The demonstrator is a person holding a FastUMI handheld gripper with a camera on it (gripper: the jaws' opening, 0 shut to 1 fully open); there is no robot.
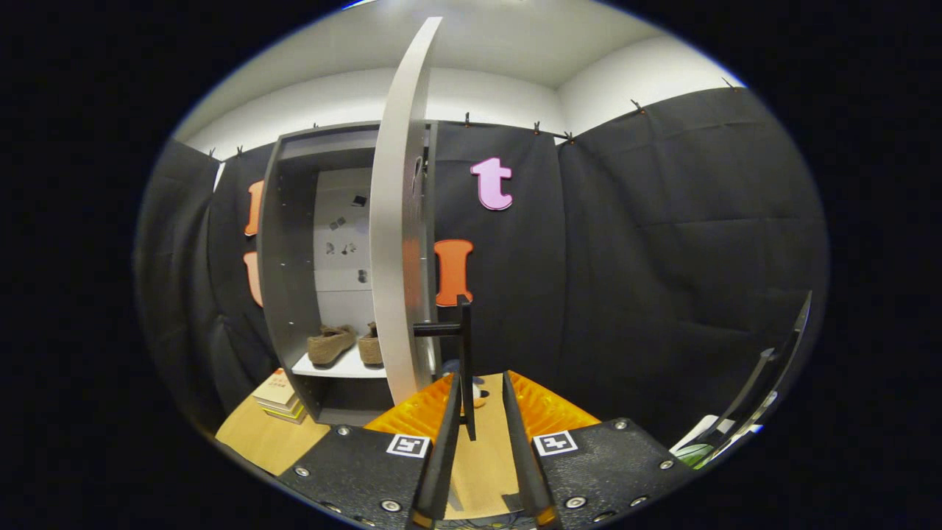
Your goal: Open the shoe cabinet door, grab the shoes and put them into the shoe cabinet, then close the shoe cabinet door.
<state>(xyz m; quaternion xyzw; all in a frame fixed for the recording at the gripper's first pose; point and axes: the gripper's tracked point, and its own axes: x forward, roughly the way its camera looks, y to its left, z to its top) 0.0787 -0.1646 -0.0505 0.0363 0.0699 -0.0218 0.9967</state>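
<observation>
Door handle (465, 353) stands upright between the parted fingers of the gripper (480, 401), door (397, 243) edge-on beyond, shoes (346, 344) already inside

The door (397, 243) stands edge-on just ahead of the gripper (482, 412), its handle (465, 353) between the parted fingers. Left of the door the cabinet (283, 243) opening is free above the shoes (331, 344) — books (278, 394) flank its base.

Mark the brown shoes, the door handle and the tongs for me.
Pair of brown suede shoes (331, 344): gripper view, left shoe's upper, on the cabinet shelf.
Black bar door handle (465, 346): gripper view, vertical bar.
Tongs (481, 394): gripper view, open, gap between fingertips.
</observation>
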